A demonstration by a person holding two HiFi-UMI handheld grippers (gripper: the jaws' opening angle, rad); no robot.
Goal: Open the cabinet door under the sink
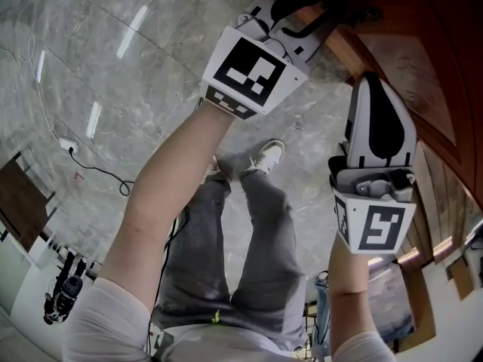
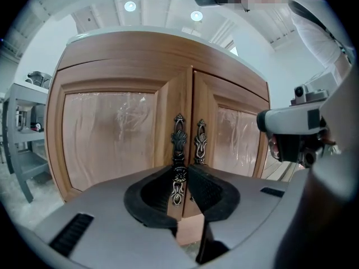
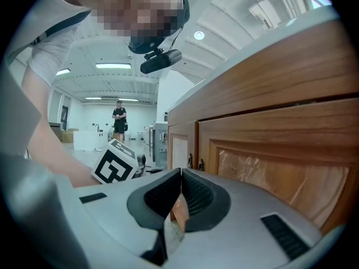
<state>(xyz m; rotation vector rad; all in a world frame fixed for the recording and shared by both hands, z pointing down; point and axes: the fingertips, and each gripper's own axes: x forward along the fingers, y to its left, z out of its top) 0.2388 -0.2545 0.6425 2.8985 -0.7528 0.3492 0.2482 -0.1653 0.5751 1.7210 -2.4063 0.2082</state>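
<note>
The cabinet door (image 2: 112, 139), left of a pair, stands shut in the warm brown wooden cabinet (image 2: 162, 55), its edge meeting the right door (image 2: 238, 142) at the centre seam. Both doors have raised frames and panels under crinkled clear film. A glossy grey marbled floor (image 1: 113, 66) lies below with a black cable (image 1: 98, 168) across it, and a grey shelf unit (image 2: 22, 150) stands left of the cabinet. Two dark, ornate metal handles sit side by side at the seam. The left tool (image 2: 183, 171) is clamped, nearly closed, on the left handle (image 2: 179, 133), just beside the right handle (image 2: 200, 142). The right tool (image 3: 181, 171) hangs beside the cabinet, ribbed black jaws together, holding nothing.
</note>
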